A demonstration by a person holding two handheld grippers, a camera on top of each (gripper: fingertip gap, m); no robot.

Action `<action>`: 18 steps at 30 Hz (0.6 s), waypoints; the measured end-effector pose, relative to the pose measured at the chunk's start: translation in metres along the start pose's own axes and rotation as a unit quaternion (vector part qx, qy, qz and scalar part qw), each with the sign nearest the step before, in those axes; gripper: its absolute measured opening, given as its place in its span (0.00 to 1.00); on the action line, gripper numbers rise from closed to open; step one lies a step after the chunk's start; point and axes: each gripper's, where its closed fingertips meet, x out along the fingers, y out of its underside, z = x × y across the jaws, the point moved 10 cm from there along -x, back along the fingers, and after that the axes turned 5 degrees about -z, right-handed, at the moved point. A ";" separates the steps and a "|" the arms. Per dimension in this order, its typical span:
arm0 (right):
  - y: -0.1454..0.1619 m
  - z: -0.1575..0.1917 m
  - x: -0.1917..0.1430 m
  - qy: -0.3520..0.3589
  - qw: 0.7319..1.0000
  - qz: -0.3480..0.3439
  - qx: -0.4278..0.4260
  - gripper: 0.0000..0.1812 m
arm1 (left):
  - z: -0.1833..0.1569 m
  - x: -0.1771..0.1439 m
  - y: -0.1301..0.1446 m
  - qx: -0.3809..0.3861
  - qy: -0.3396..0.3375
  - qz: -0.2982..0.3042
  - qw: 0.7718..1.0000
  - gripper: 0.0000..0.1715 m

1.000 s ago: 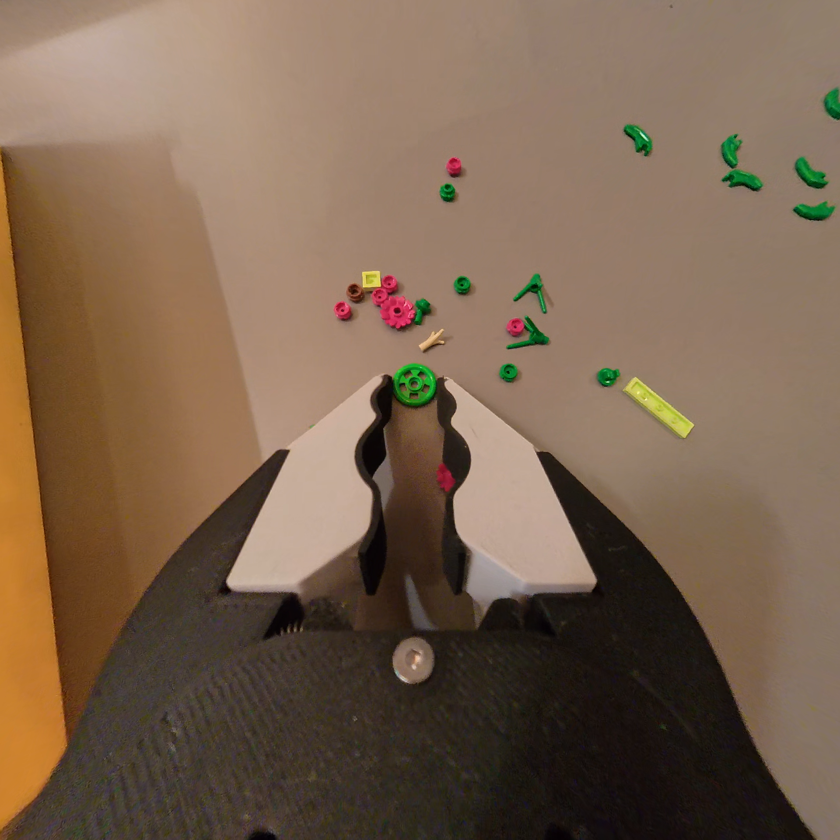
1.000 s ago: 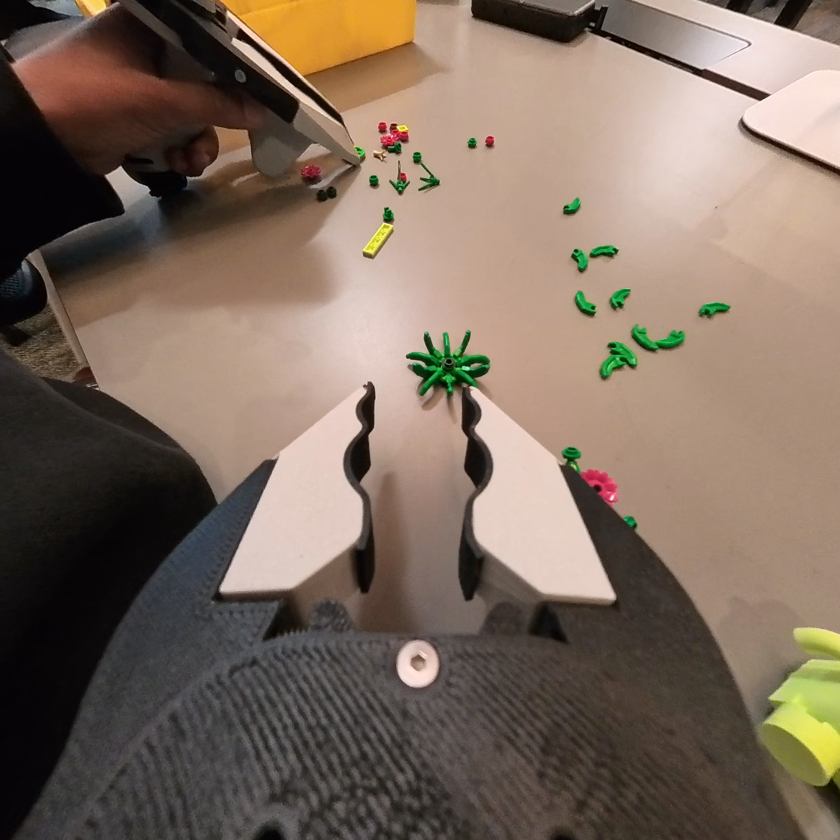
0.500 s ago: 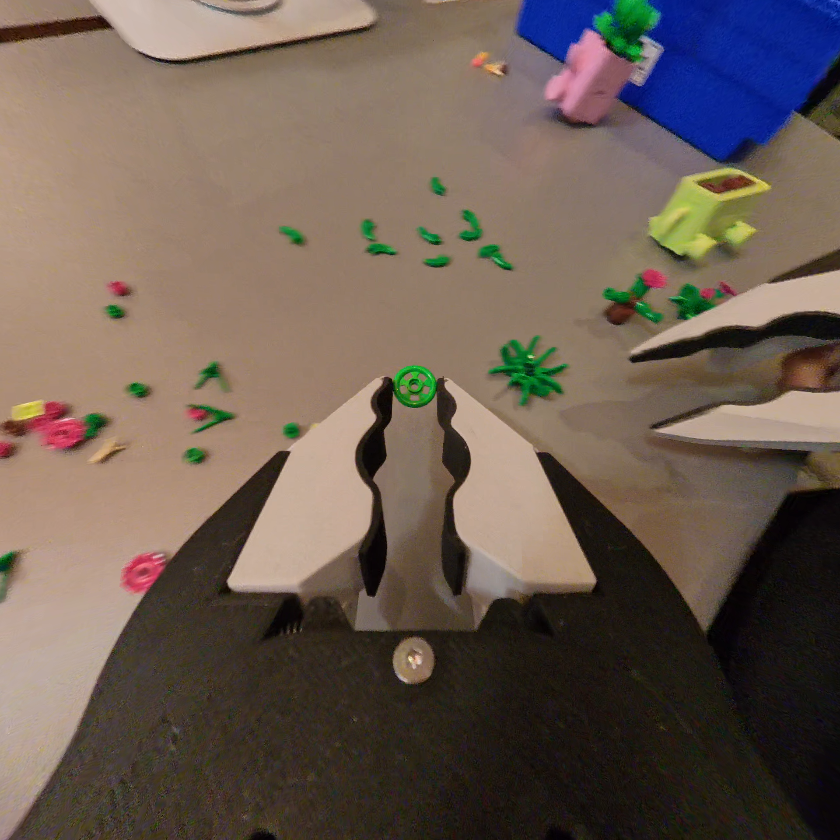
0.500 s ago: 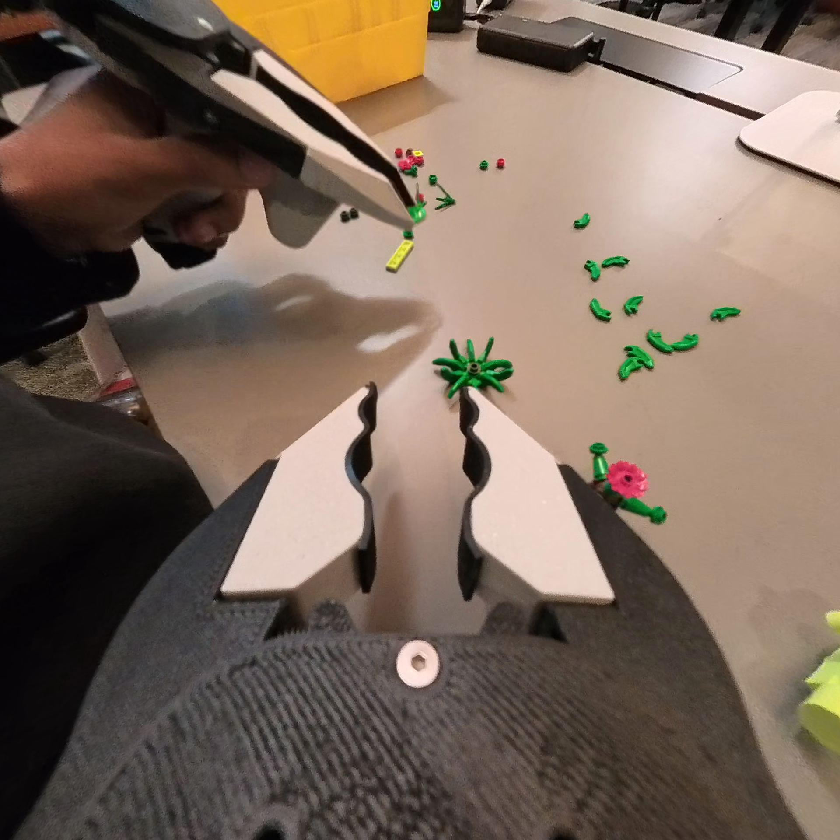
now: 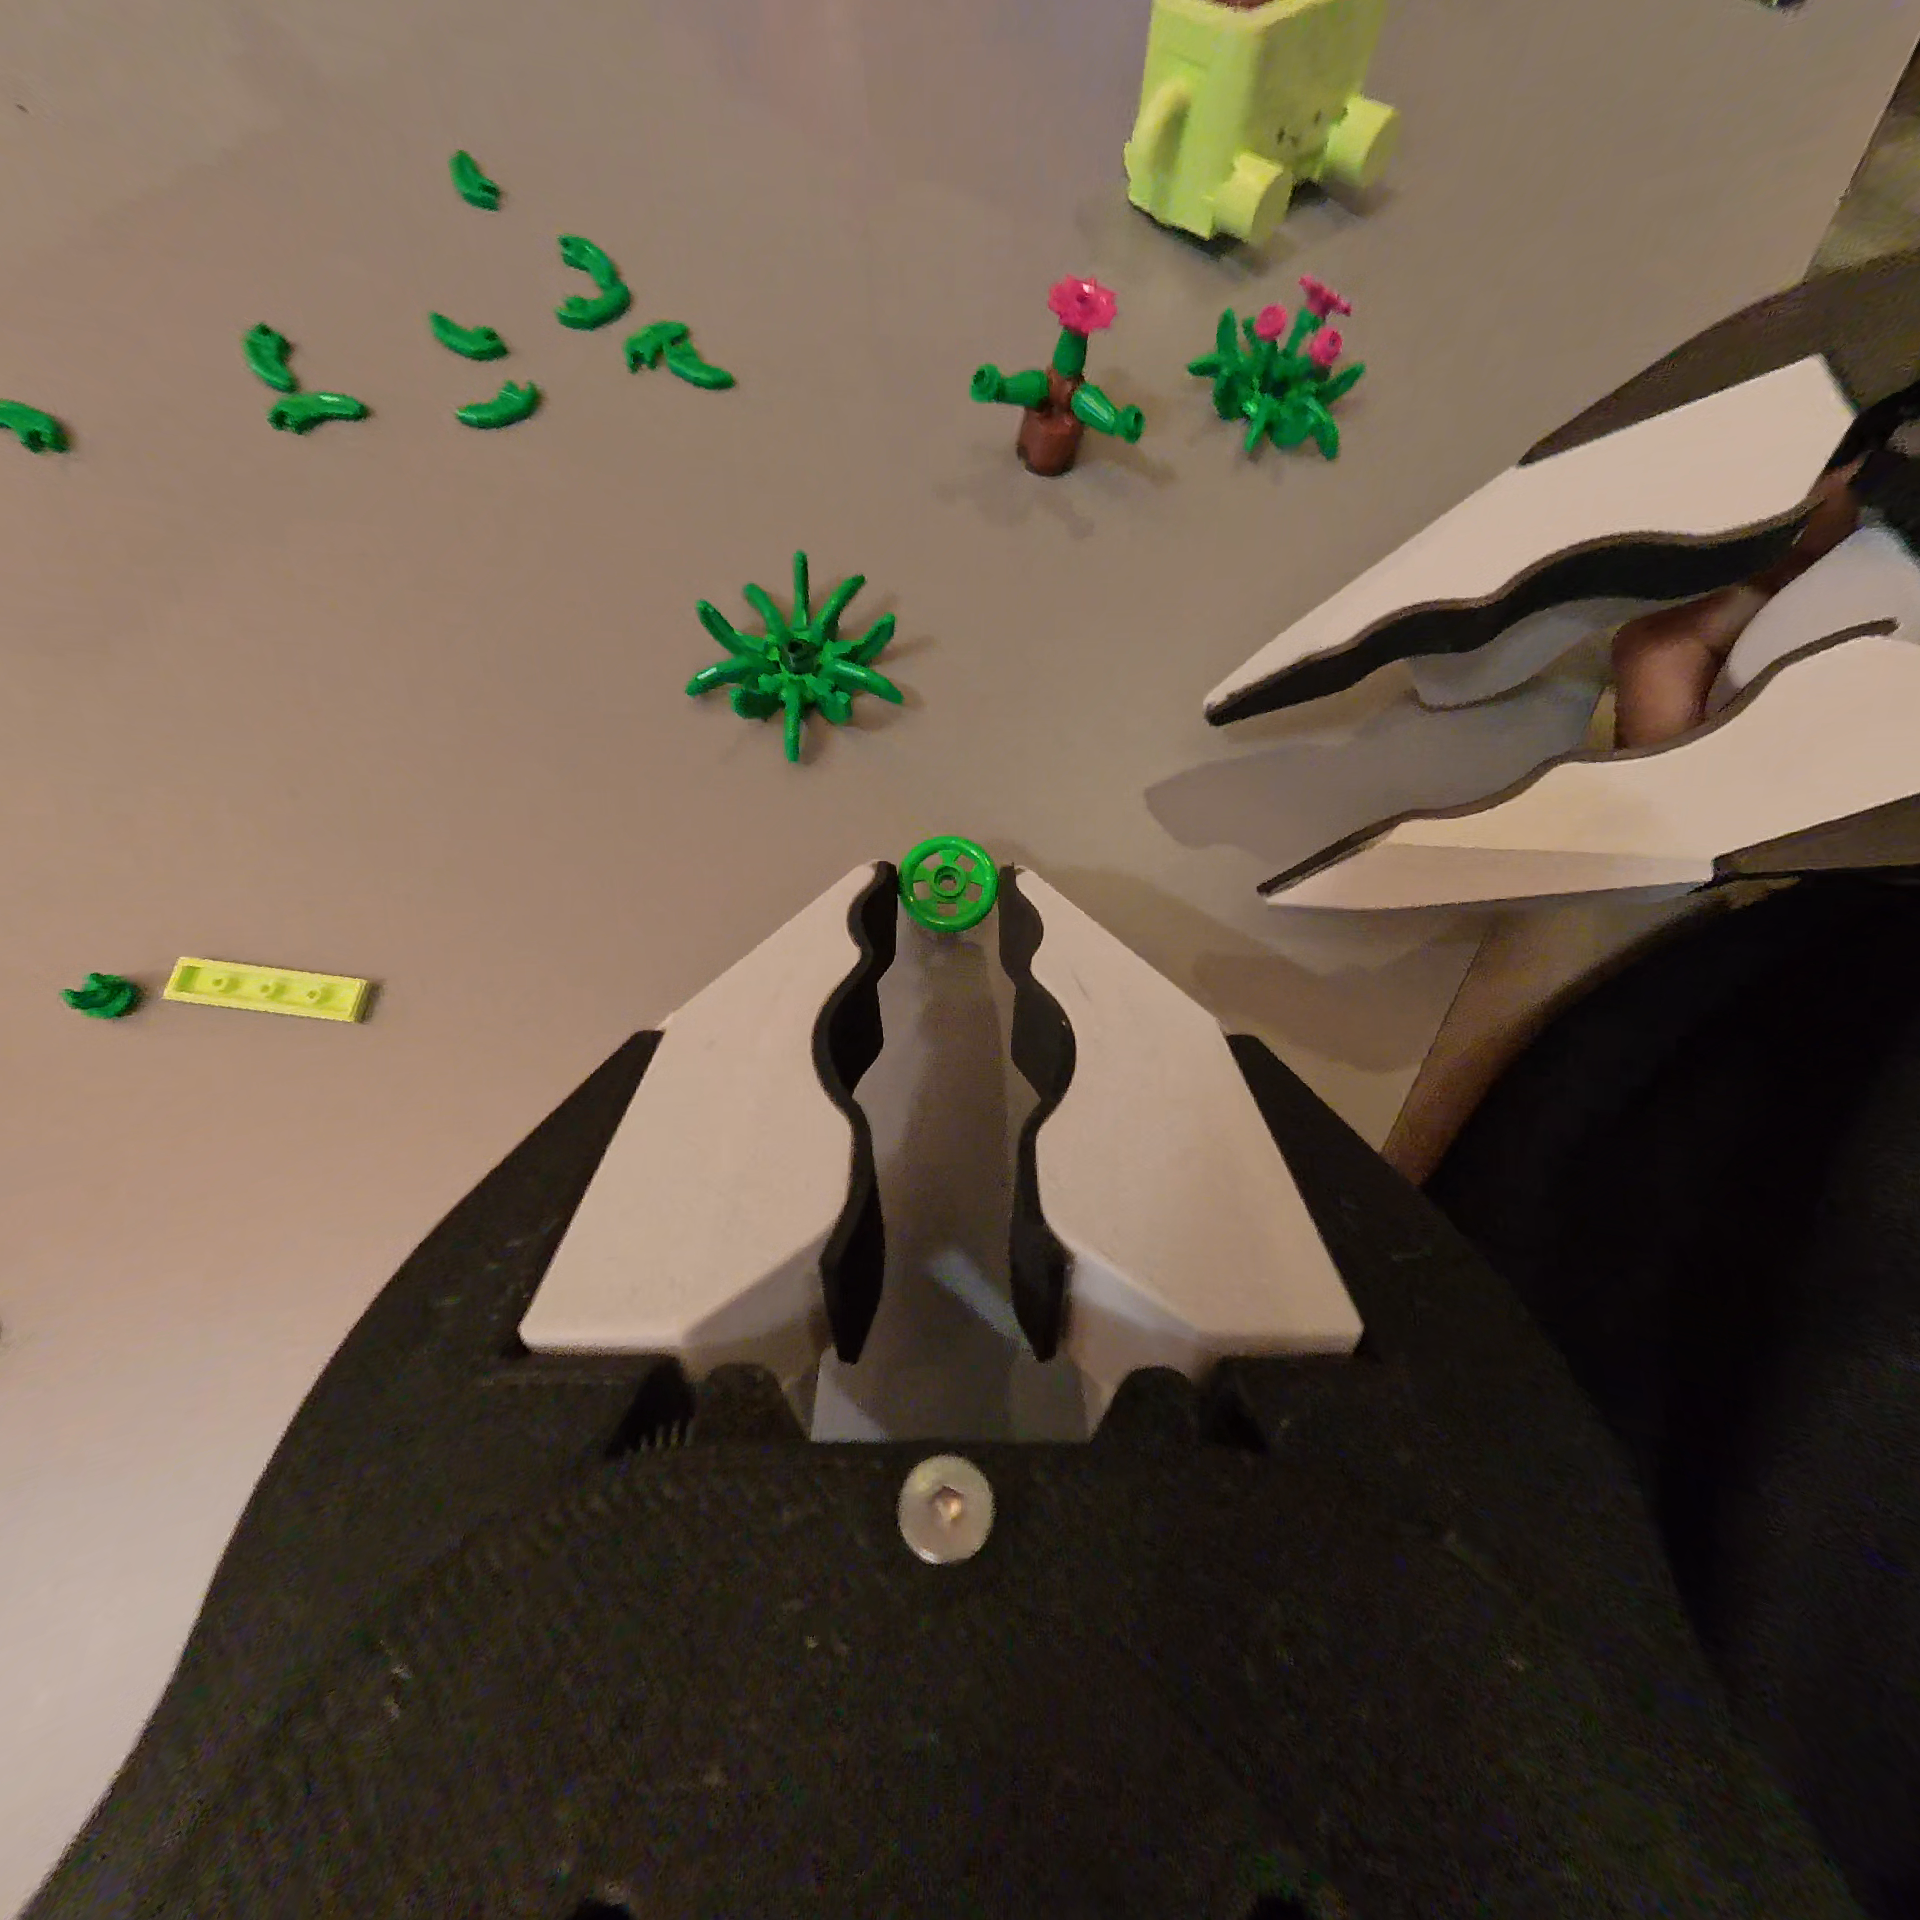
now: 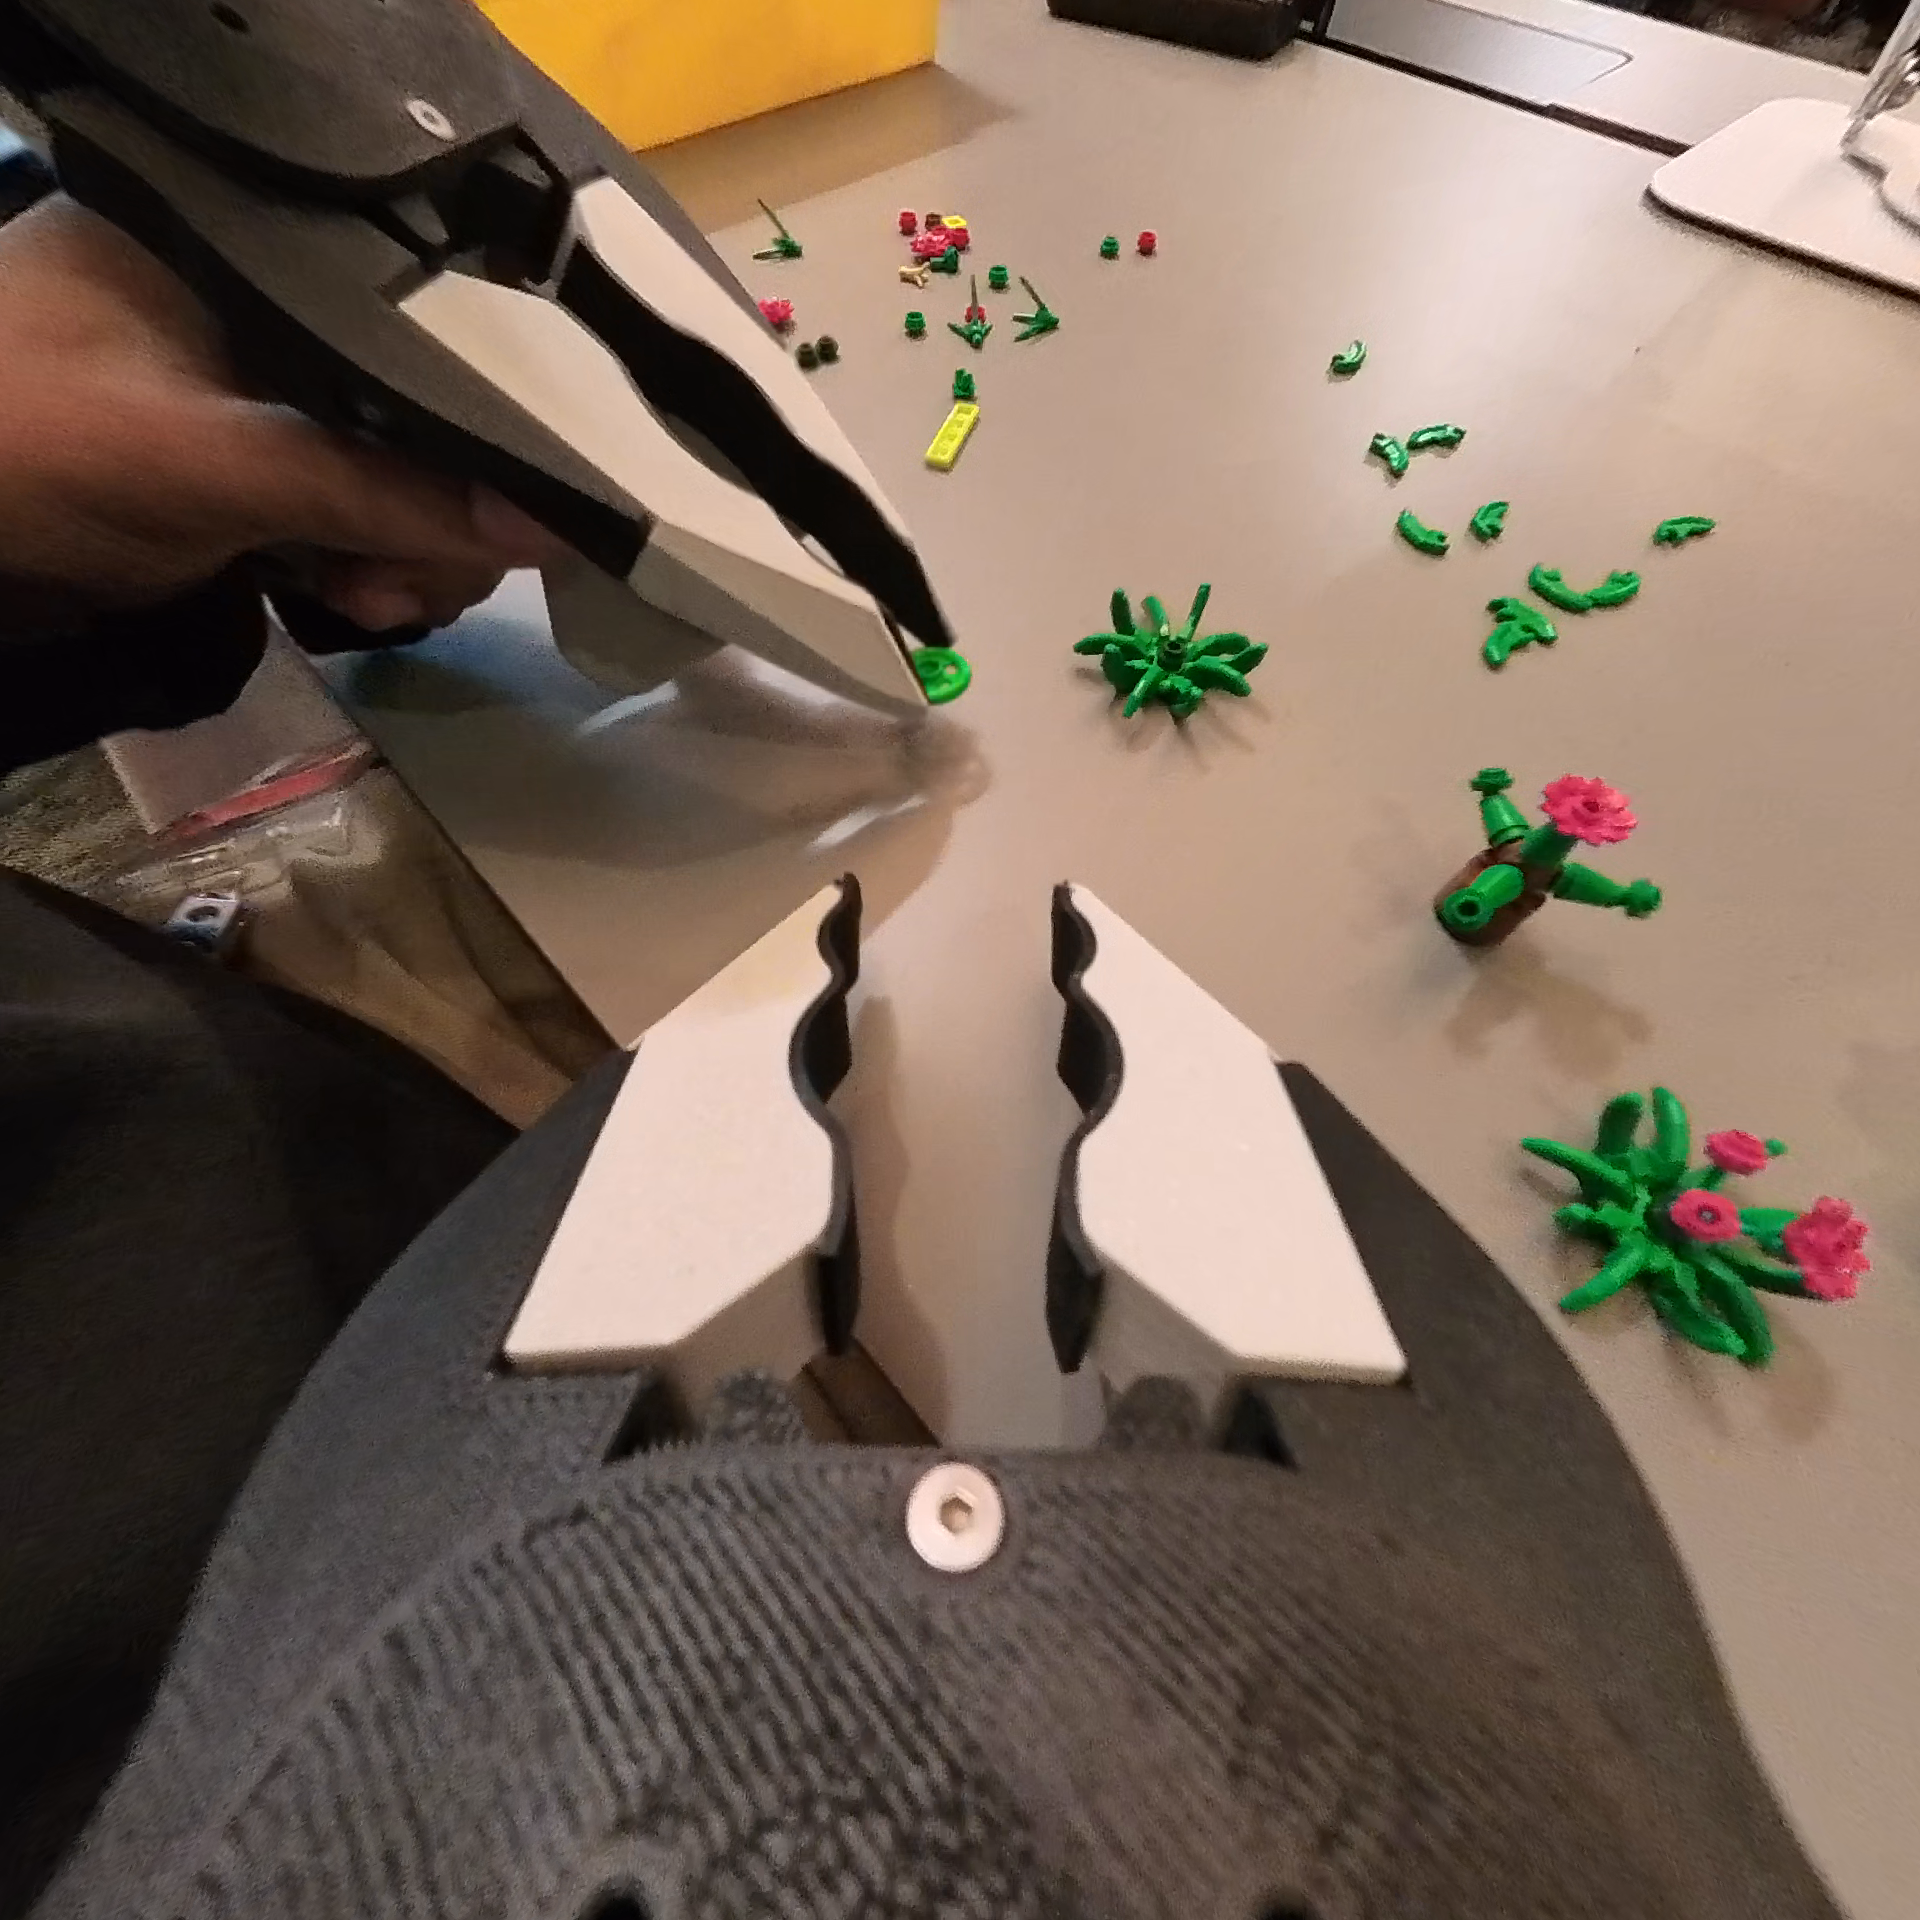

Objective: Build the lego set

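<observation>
At the left gripper (image 5: 947, 883) tip: small round green spoked lego wheel piece (image 5: 947, 883) pinched edge-on between the fingers (image 5: 727, 1122), held just above the grey desk (image 5: 364, 727), short of the spiky green lego leaf cluster (image 5: 795, 655); right gripper (image 6: 954, 904) fingers stand moderately apart, holding nothing, hovering low at the desk's near edge beside the left one.

Likely step: seat the wheel piece on the dark centre stud of the leaf cluster; judgement only. To do it well: bring the wheel flat and centred over the stud before pressing; grip is only on the rim at the very tips, so push straight down, no twist, or it pops out; cluster is loose on the desk and will probably skate, so use the right gripper to pin or pinch a leaf first.

Finished bits stand farther off: brown-potted lego flower with pink bloom (image 5: 1060, 384), green lego bush with pink buds (image 5: 1278, 384), lime-green blocky lego figure (image 5: 1257, 104); keep clear of them; loose curved green leaf pieces (image 5: 488, 343) well apart to the left.
</observation>
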 end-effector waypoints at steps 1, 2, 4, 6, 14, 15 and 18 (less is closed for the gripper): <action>0.000 0.001 -0.001 0.003 1.000 -0.005 -0.004 0.19 | -0.001 0.001 0.001 0.005 -0.002 0.006 1.000 0.11; -0.001 0.002 0.000 0.002 1.000 -0.007 -0.008 0.19 | -0.001 0.001 0.001 0.010 -0.003 0.008 1.000 0.11; -0.004 0.003 0.003 0.004 1.000 -0.008 -0.022 0.19 | -0.002 0.001 0.003 0.008 -0.001 0.011 1.000 0.11; -0.004 0.005 0.007 0.008 0.999 -0.013 -0.037 0.19 | -0.002 0.001 0.003 0.009 -0.004 0.008 1.000 0.11; -0.002 0.007 0.008 0.001 0.999 -0.017 -0.052 0.15 | -0.006 0.004 0.004 0.026 0.014 0.026 0.999 0.12; -0.002 0.006 0.007 -0.002 0.999 -0.020 -0.047 0.15 | -0.007 0.005 0.005 0.029 0.012 0.033 0.999 0.13; -0.002 0.003 0.004 -0.013 0.999 -0.036 -0.022 0.16 | -0.009 0.007 0.005 0.040 0.013 0.042 0.998 0.16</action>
